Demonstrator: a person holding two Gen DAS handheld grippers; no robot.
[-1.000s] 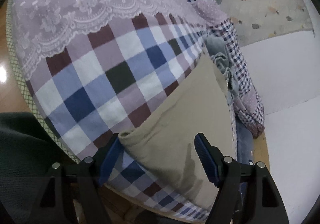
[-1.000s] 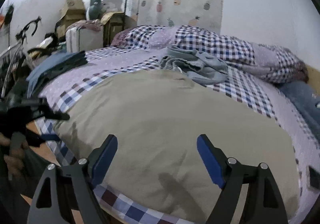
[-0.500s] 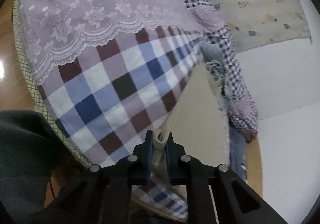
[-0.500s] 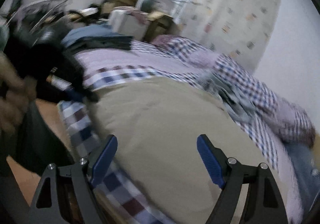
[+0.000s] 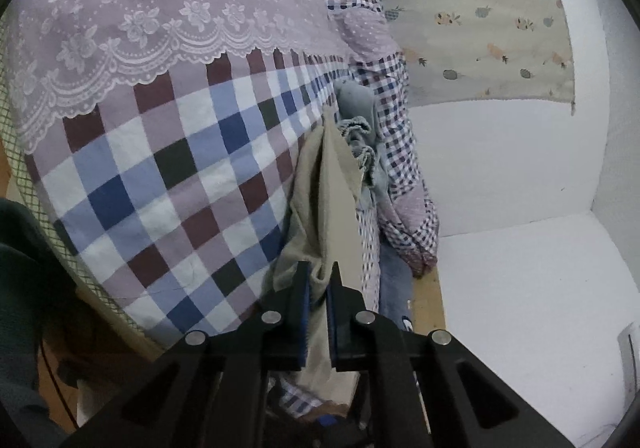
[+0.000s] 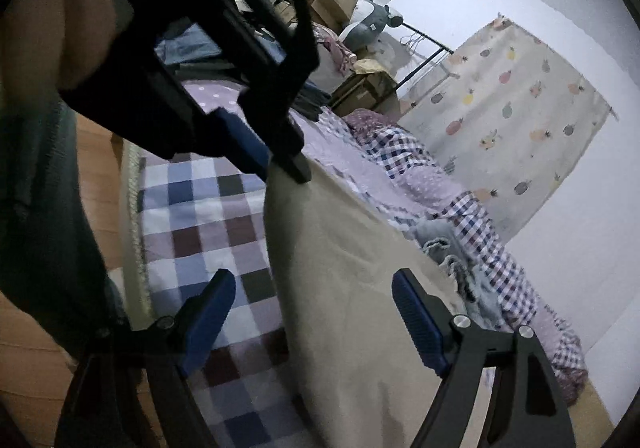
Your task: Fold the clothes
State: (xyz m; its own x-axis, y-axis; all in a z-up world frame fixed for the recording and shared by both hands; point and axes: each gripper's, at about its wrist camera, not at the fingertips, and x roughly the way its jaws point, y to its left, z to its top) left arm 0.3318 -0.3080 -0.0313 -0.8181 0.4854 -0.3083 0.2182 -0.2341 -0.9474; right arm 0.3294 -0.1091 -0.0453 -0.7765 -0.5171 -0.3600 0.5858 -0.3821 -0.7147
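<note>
The left gripper [image 5: 318,290] had its blue pads pressed together on a corner of the beige cloth [image 5: 328,200], lifting that edge off the checked bedspread [image 5: 168,168]. In the right wrist view the cloth [image 6: 360,288] spread across the bed. The right gripper [image 6: 308,312] stood wide open above it, the cloth's near edge lying between its fingers [image 6: 416,324], nothing held.

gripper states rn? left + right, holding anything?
Left gripper: closed, pinching a corner of the beige garment.
Right gripper: open, holding nothing, over the same garment.
</note>
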